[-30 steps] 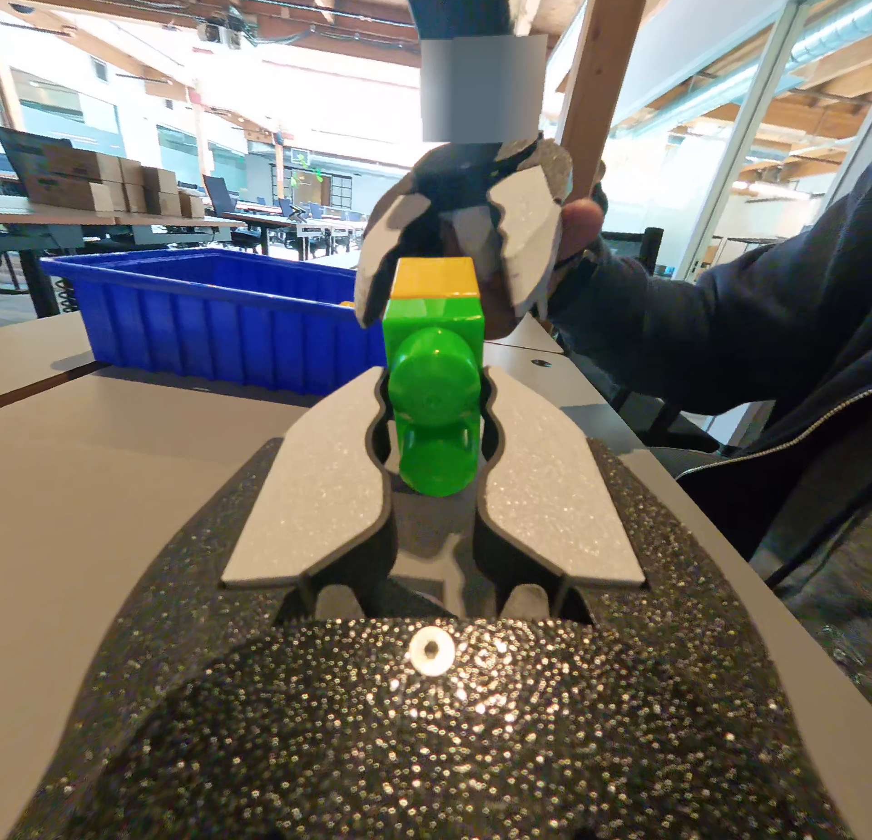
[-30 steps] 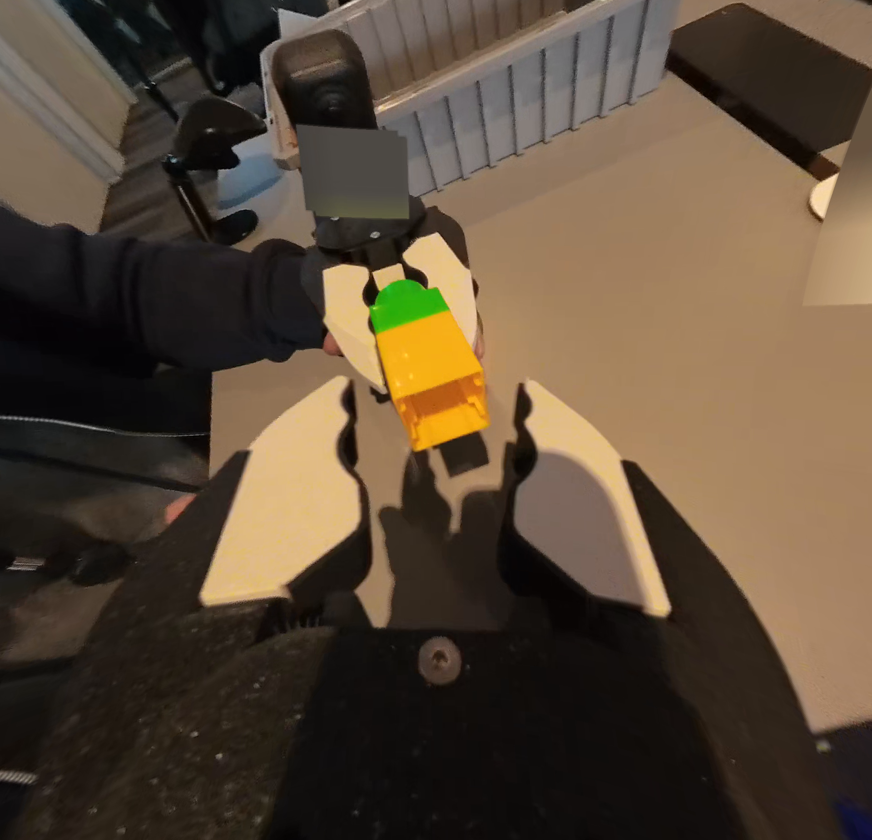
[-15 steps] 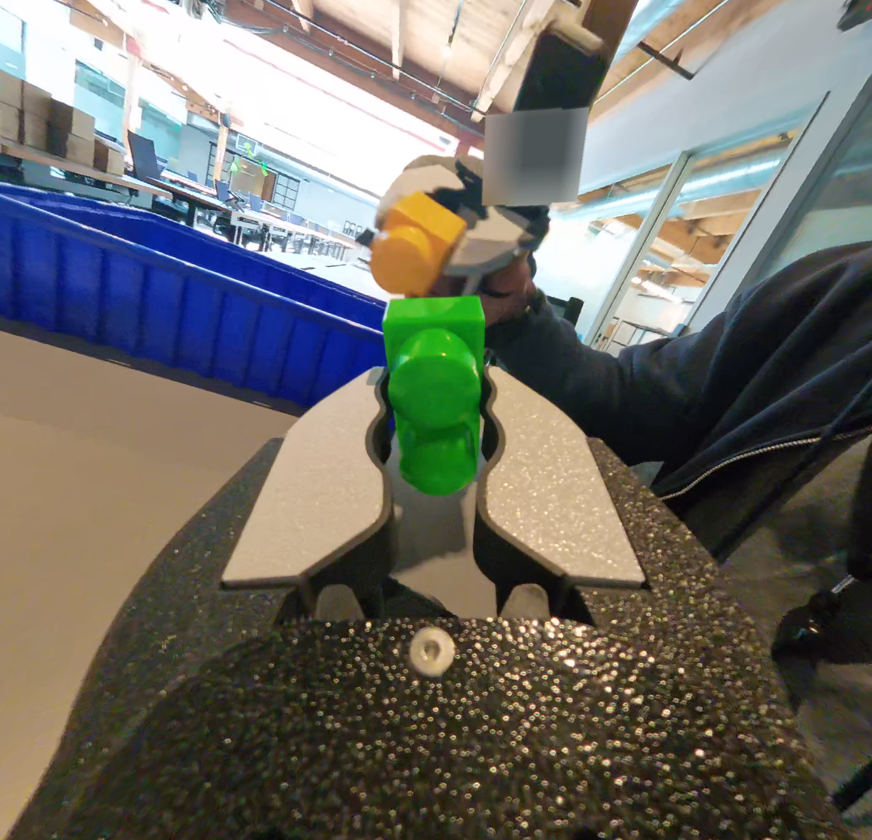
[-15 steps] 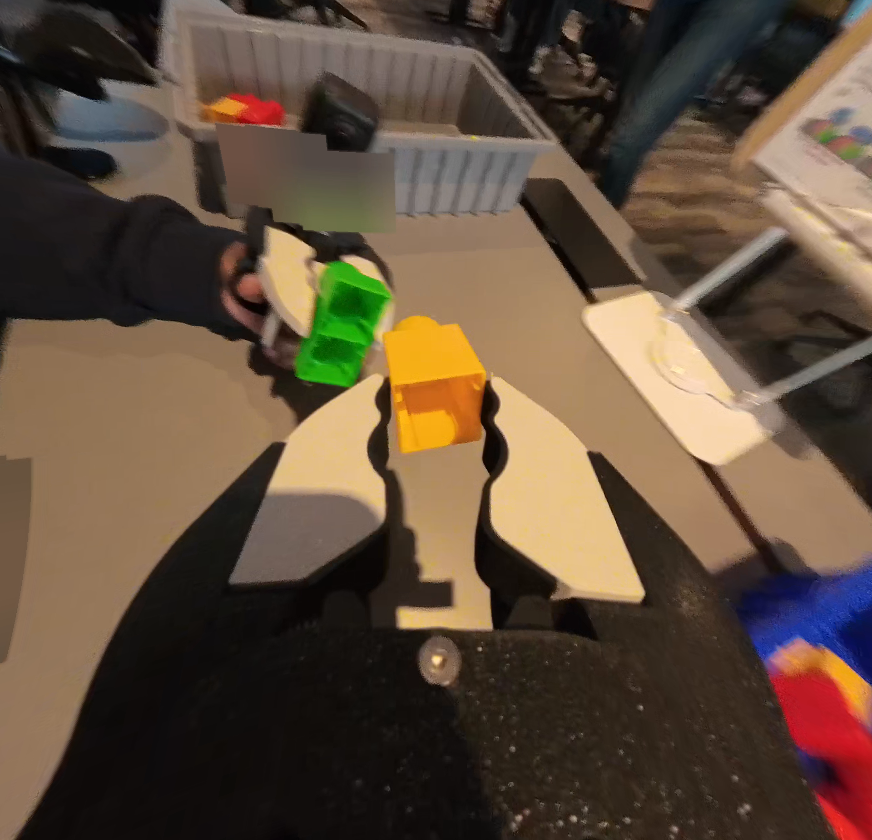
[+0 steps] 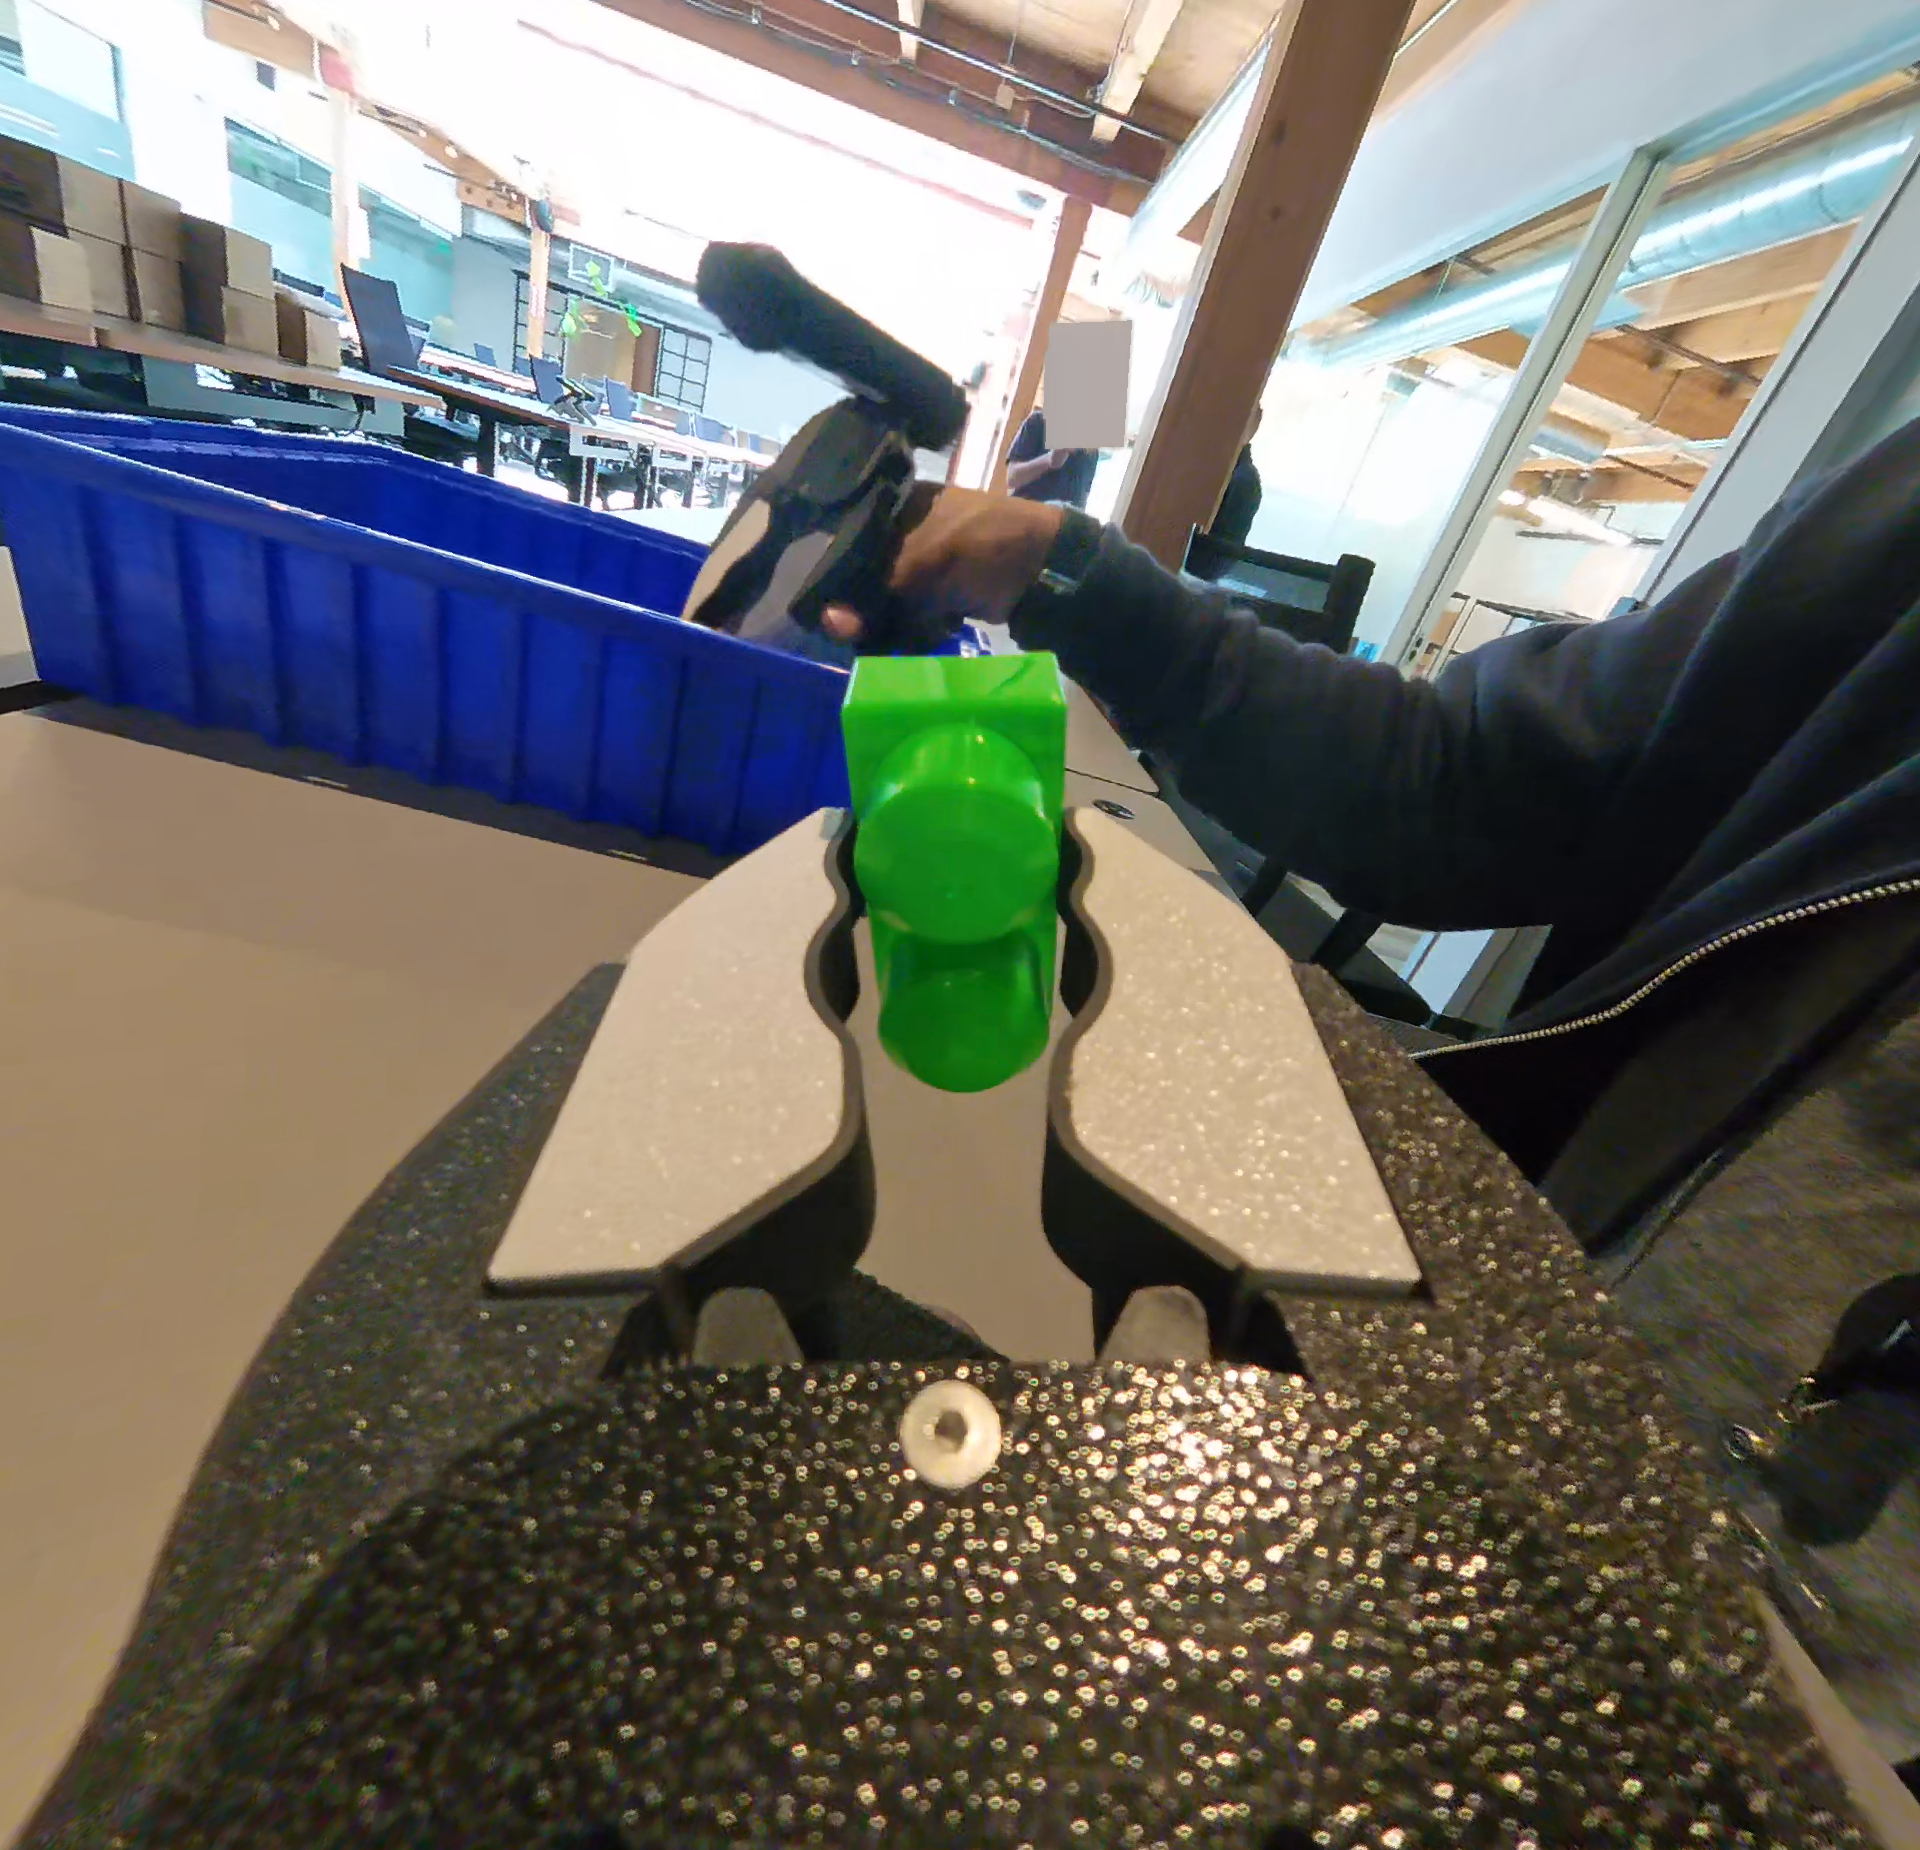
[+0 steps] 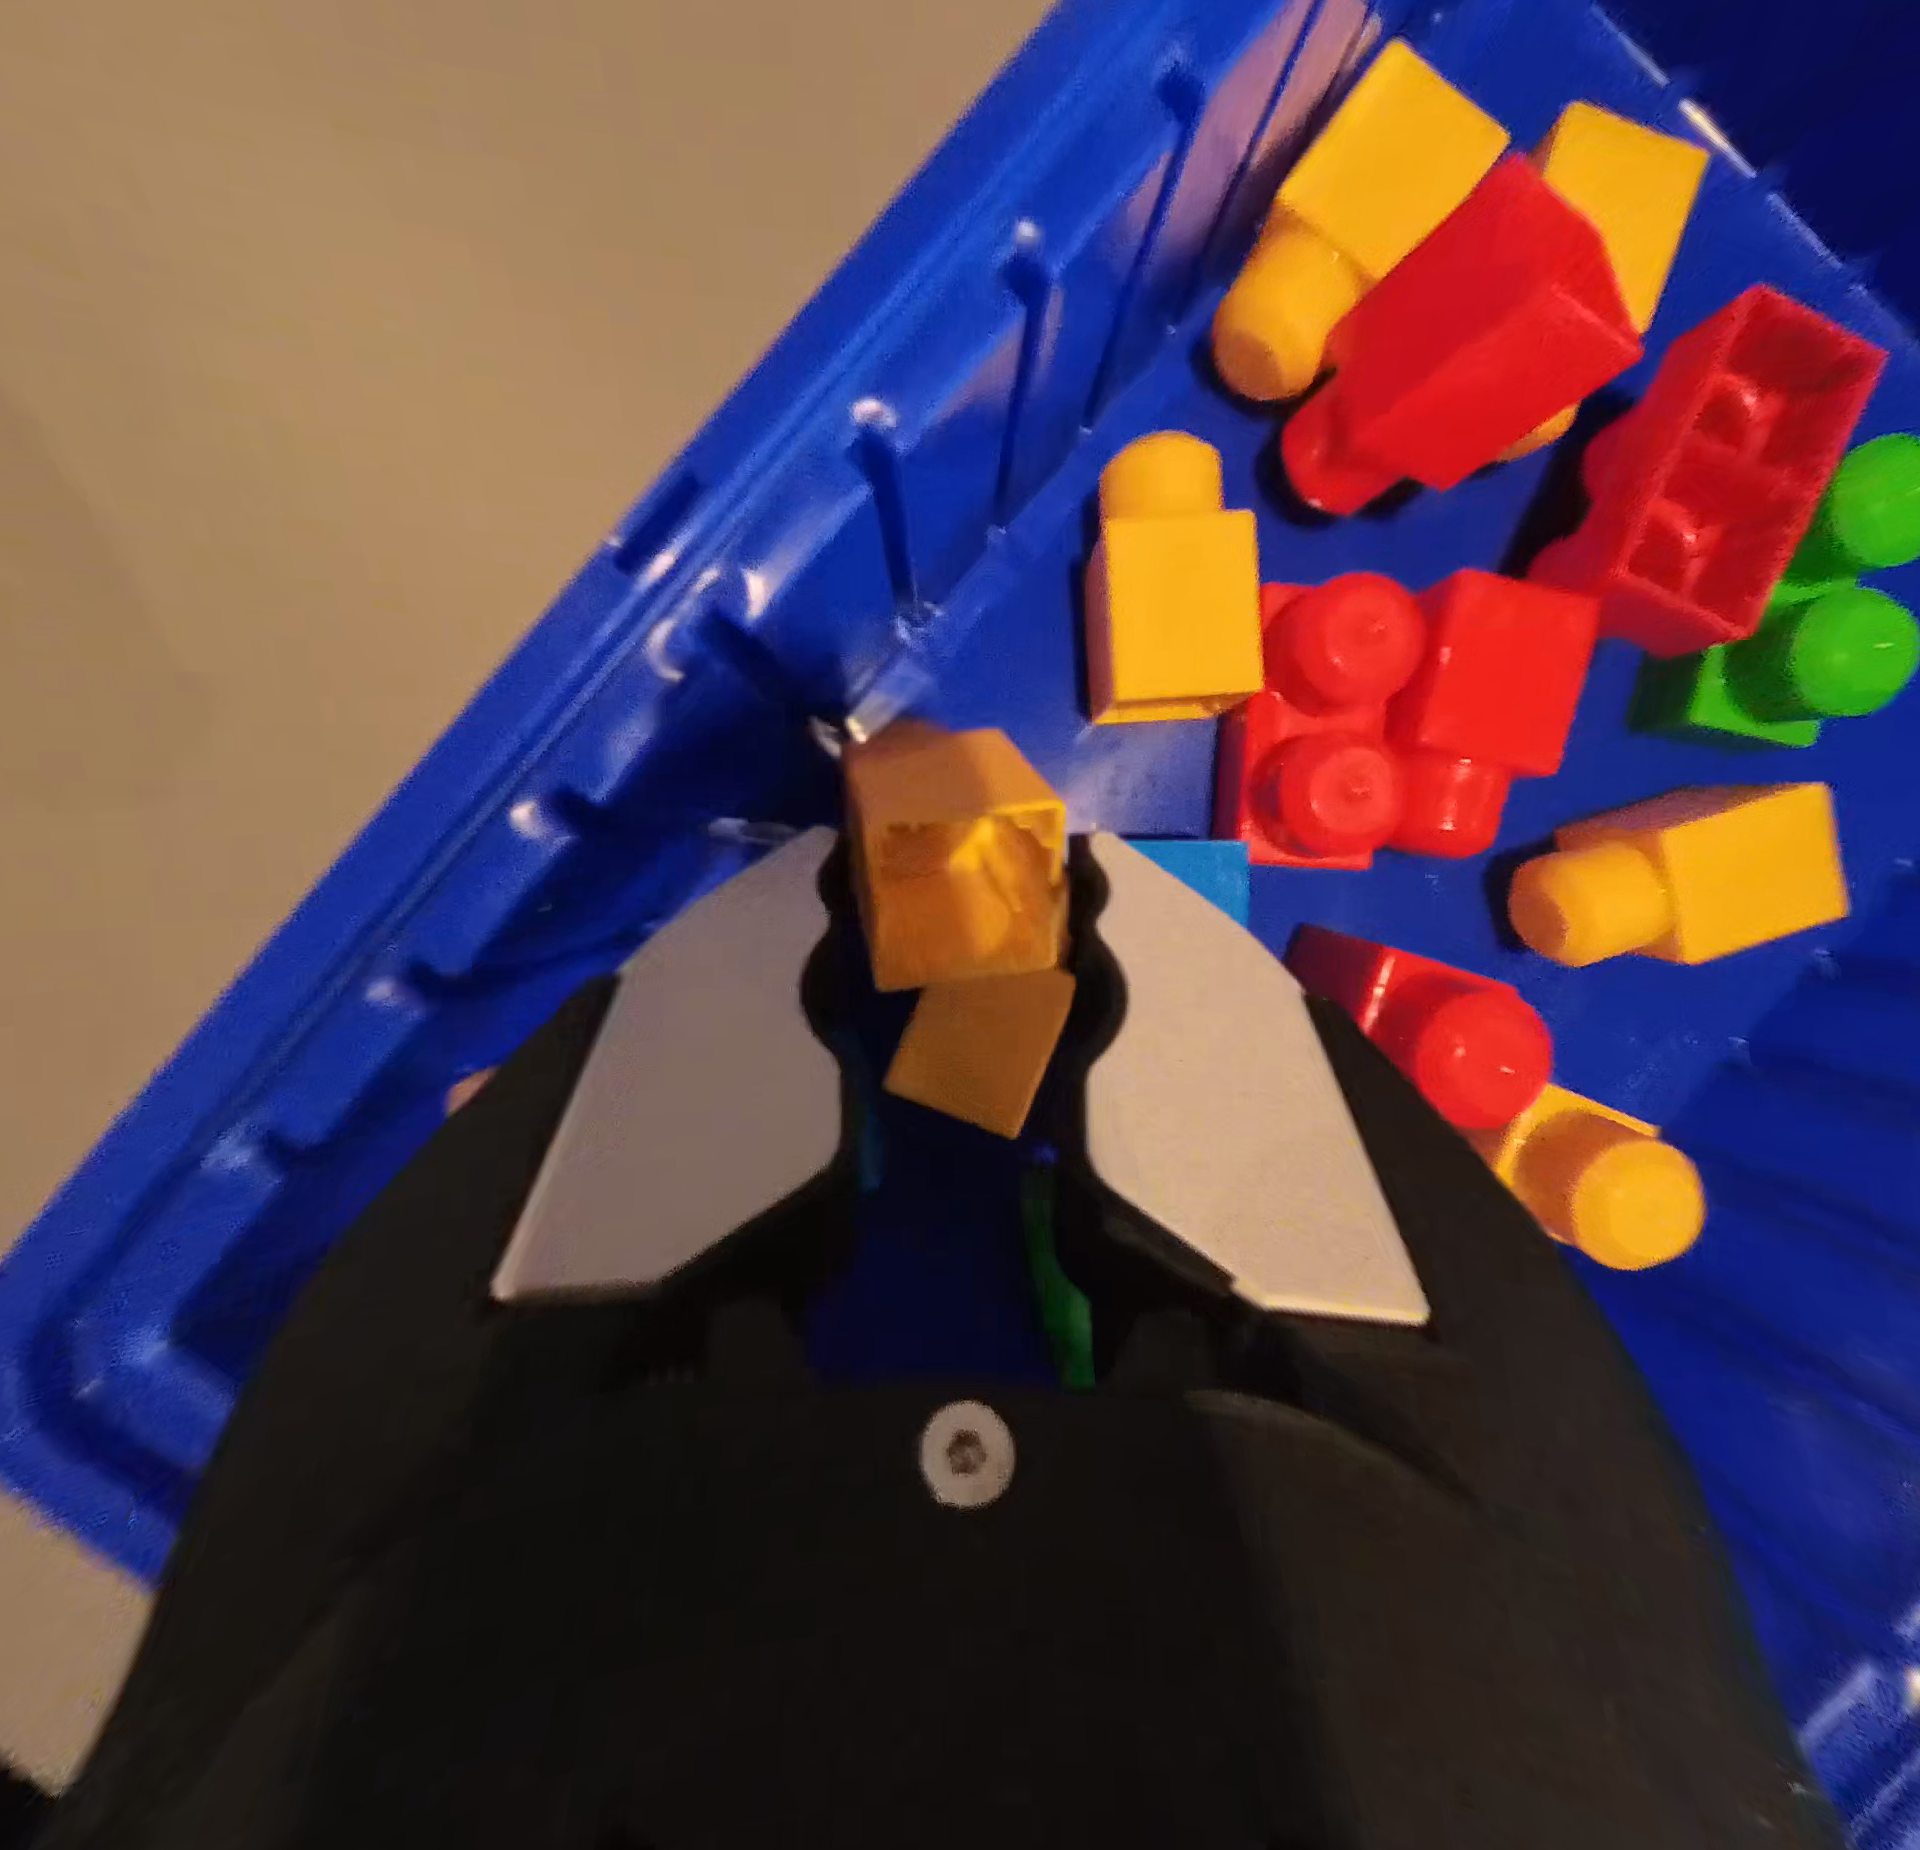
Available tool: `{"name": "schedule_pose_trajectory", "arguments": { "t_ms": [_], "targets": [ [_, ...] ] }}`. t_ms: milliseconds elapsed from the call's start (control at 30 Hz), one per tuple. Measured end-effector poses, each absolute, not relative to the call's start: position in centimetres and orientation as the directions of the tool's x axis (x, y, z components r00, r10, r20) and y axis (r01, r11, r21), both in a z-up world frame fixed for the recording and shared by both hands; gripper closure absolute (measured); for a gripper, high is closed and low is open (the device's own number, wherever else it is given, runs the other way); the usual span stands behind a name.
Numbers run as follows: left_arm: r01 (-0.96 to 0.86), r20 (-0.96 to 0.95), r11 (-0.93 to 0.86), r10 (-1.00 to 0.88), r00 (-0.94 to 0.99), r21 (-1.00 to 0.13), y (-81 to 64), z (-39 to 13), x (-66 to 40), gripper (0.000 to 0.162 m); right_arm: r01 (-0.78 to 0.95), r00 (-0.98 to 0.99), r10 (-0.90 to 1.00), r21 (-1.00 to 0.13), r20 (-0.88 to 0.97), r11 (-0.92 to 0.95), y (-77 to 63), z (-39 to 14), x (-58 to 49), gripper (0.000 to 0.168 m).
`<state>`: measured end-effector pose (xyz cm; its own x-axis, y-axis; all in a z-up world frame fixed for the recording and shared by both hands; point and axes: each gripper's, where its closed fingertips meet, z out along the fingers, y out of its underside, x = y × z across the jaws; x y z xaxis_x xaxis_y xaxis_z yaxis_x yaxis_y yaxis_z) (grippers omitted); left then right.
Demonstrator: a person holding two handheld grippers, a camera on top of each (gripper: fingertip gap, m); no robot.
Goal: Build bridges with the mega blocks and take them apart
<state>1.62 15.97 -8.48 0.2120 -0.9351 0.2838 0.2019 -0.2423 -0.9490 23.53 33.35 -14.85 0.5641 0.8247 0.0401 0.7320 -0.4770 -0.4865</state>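
Now separated: blocks pulled apart.
You clamped the green block [image 5: 956, 844] in the left gripper [image 5: 956, 865]; the right gripper [image 6: 961, 865] carried the gripped yellow block [image 6: 961, 855] over the blue bin [image 6: 582, 782].

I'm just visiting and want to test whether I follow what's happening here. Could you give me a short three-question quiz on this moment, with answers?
1. True or false: the left gripper is shut on a green block.
2. What does the right gripper hold? A) a red block B) a yellow block C) nothing
3. Fill in: the right gripper hangs over the ___ bin that holds loose blocks.

Key
1. True: both fingers press the green block's sides.
2. B: its hollow underside faces the camera.
3. Blue: red, yellow and green blocks lie inside.
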Motion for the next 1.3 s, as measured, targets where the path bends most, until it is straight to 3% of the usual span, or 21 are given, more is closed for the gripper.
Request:
{"name": "schedule_pose_trajectory", "arguments": {
  "t_ms": [67, 133, 300, 433, 533, 667, 933, 1300],
  "targets": [
    [0.204, 0.282, -0.239, -0.934, 0.219, -0.949, 16.0, -8.5, 1.5, 0.127, 0.741, 0.575, 0.812, -0.488, 0.104, -0.462, 34.0, -14.9, 23.7, 0.107],
    [0.207, 0.279, -0.234, -0.933, 0.228, -0.950, 16.1, -8.4, 1.3, 0.127, 0.706, 0.584, 0.807, -0.550, 0.094, -0.447, 34.0, -13.7, 23.3, 0.103],
    [0.218, 0.267, -0.214, -0.930, 0.254, -0.952, 16.5, -8.3, 1.3, 0.127, 0.586, 0.596, 0.798, -0.726, 0.086, -0.360, 31.9, -8.2, 21.4, 0.106],
    [0.216, 0.228, -0.171, -0.934, 0.276, -0.961, 16.5, -8.1, 1.7, 0.127, 0.565, 0.399, 0.913, -0.806, 0.080, -0.176, 25.3, -5.0, 14.8, 0.112],
    [0.172, 0.150, -0.102, -0.943, 0.298, -0.980, 16.0, -8.2, 2.2, 0.127, 0.582, 0.214, 0.973, -0.812, 0.093, -0.051, 20.2, -5.0, 9.1, 0.113],
    [0.269, 0.178, -0.109, -0.952, 0.250, -0.957, 15.4, -6.6, 1.7, 0.127, 0.616, 0.071, 0.990, -0.786, 0.120, 0.051, 17.0, -7.7, 3.8, 0.110],
    [0.322, 0.199, -0.104, -0.940, 0.277, -0.941, 16.2, -6.2, 0.4, 0.128, 0.691, 0.106, 0.975, -0.719, 0.194, 0.068, 17.3, -12.2, 0.3, 0.108],
    [0.260, 0.138, -0.067, -0.955, 0.264, -0.963, 15.7, -7.2, 1.6, 0.128, 0.639, 0.041, 0.995, -0.768, 0.094, 0.046, 15.5, -12.6, -1.1, 0.114]
  ]
}}
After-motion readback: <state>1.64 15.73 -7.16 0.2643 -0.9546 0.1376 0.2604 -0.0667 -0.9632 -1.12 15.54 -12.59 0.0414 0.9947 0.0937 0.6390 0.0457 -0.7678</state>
